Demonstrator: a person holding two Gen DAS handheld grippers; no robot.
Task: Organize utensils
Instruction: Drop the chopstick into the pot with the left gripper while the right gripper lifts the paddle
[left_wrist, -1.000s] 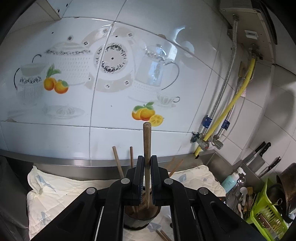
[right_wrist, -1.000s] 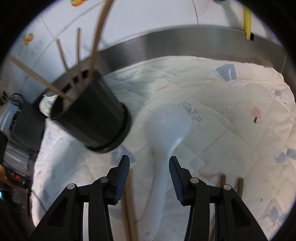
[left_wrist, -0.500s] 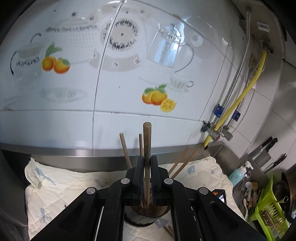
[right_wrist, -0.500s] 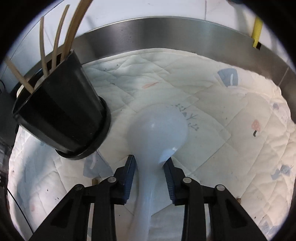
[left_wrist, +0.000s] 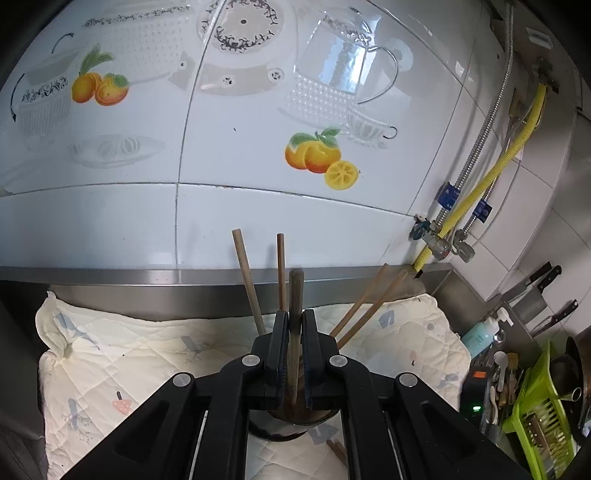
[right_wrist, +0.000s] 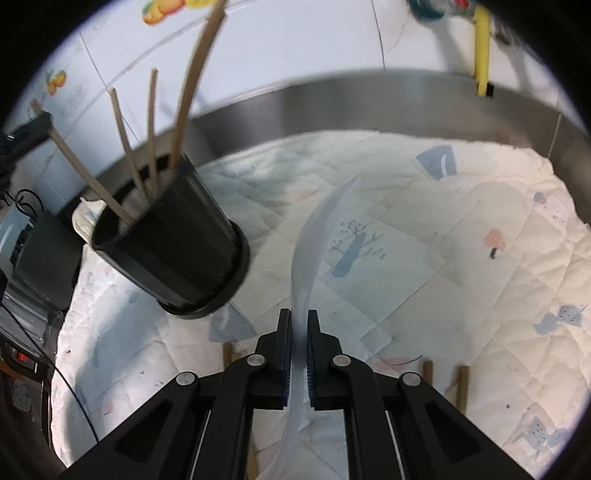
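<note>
Two grippers are at work over a quilted cloth (right_wrist: 461, 229) on a steel counter; we judge the step in hand to be loading utensils into the black holder (right_wrist: 173, 254). Our left gripper (left_wrist: 294, 343) is pinching a dark wooden chopstick (left_wrist: 295, 295) upright, its lower end dipping into the holder's mouth directly below the fingers; four paler chopsticks (left_wrist: 247, 280) already lean inside it, toward the tiled wall at the far side. Our right gripper (right_wrist: 299, 350) has its jaws pressed together on the handle of a white plastic rice paddle (right_wrist: 314, 243), which is turned edge-on and seems lifted off the cloth, just right of the holder. Several loose chopsticks (right_wrist: 461, 384) lie on the cloth at the near edge, partly hidden by the fingers.

Next, we judge, the left chopstick needs only a release to drop in; the paddle then calls for a move left and over the rim, handle down, without knocking the leaning sticks.
</note>
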